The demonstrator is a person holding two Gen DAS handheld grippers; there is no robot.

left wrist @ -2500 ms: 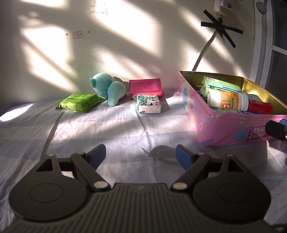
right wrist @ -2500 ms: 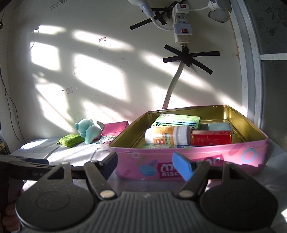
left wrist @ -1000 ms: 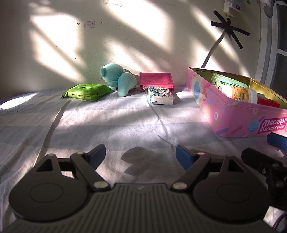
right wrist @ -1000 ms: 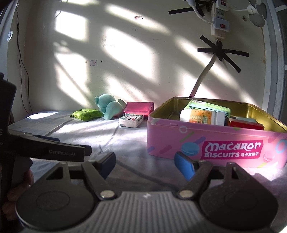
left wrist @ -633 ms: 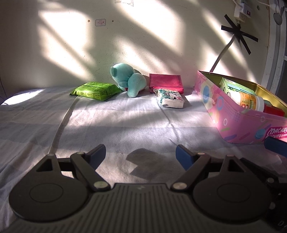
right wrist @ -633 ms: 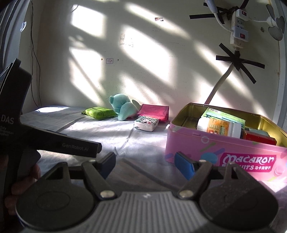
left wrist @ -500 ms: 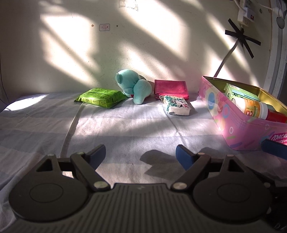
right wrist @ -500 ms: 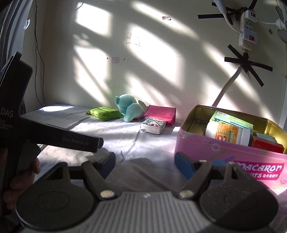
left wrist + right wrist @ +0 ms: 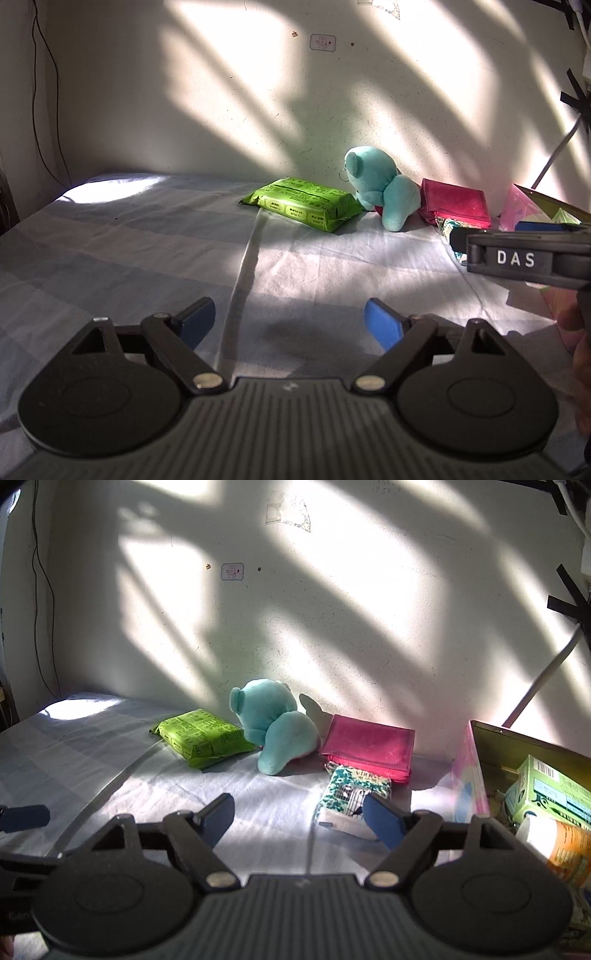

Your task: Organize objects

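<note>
Along the wall on the grey-blue sheet lie a green packet [image 9: 201, 736], a teal plush toy [image 9: 275, 725], a pink pouch [image 9: 369, 746] and a patterned tissue pack [image 9: 351, 794]. The pink biscuit tin [image 9: 476, 771] at the right edge holds a green box [image 9: 554, 794] and an orange-labelled bottle [image 9: 557, 849]. My right gripper [image 9: 297, 810] hovers just short of the tissue pack, its jaws opening with nothing between them. My left gripper [image 9: 290, 317] hangs over bare sheet, well short of the green packet [image 9: 301, 203] and plush [image 9: 380, 186]. Its jaws are also opening and hold nothing.
The right gripper's black side bar [image 9: 517, 256] crosses the left wrist view at the right and hides most of the tin. A hand [image 9: 580, 354] shows below it. The wall stands close behind the objects. A cable [image 9: 42, 572] hangs down at the far left.
Both views have swung left, so the tin has slid to the right edge. The right gripper has moved closer to the tissue pack and plush. Both pairs of jaws stand slightly wider.
</note>
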